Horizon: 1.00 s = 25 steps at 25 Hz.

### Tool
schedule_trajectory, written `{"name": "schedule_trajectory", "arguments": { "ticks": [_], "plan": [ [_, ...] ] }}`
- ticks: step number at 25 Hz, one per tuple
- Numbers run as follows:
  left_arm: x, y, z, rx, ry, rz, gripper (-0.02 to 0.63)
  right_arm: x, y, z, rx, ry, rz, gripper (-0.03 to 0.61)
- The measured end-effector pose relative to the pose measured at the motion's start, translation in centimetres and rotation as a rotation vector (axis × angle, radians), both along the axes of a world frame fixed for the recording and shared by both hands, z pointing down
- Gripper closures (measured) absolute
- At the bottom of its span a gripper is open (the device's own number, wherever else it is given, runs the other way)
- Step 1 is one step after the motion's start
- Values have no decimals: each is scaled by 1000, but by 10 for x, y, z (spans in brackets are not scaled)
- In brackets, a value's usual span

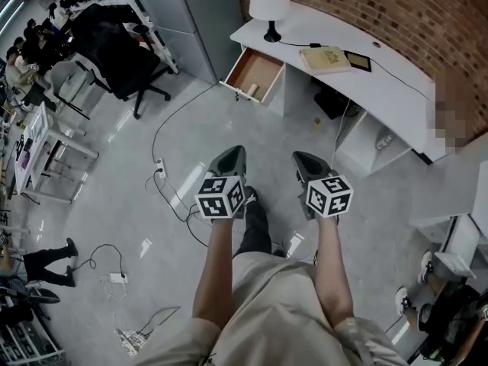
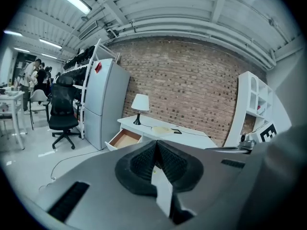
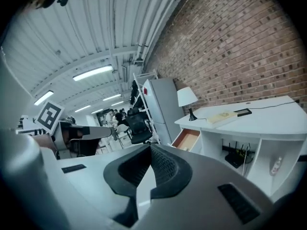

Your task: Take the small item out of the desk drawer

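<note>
1. The left hand-held gripper (image 1: 232, 157) and the right hand-held gripper (image 1: 303, 160) both had their jaws together with nothing between them, well apart from the desk (image 1: 396, 90).
2. The step was judged to be the approach: close in on the open drawer (image 1: 257, 69), then part one gripper's jaws above it before reaching in.
3. A pale small item (image 1: 252, 91) lay by the drawer's front wall, too small to make out its shape.

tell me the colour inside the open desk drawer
Orange-brown inside the drawer; the head view shows it best.
</note>
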<state>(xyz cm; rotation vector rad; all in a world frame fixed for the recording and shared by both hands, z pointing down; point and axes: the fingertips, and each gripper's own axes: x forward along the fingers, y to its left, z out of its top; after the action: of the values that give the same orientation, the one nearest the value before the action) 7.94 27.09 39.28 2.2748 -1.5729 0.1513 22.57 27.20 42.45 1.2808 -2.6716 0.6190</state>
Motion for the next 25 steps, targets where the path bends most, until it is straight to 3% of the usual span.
{"name": "schedule_trajectory", "arguments": {
  "ticks": [4, 14, 25],
  "plan": [
    [0, -58, 8, -32, 3, 17, 597, -2, -52, 2, -40, -42, 24, 554],
    [-20, -205, 24, -107, 6, 72, 597, -41, -178, 28, -135, 1, -1, 554],
    [-51, -303, 71, -228, 69, 112, 597, -83, -282, 55, -224, 21, 10, 554]
  ]
}}
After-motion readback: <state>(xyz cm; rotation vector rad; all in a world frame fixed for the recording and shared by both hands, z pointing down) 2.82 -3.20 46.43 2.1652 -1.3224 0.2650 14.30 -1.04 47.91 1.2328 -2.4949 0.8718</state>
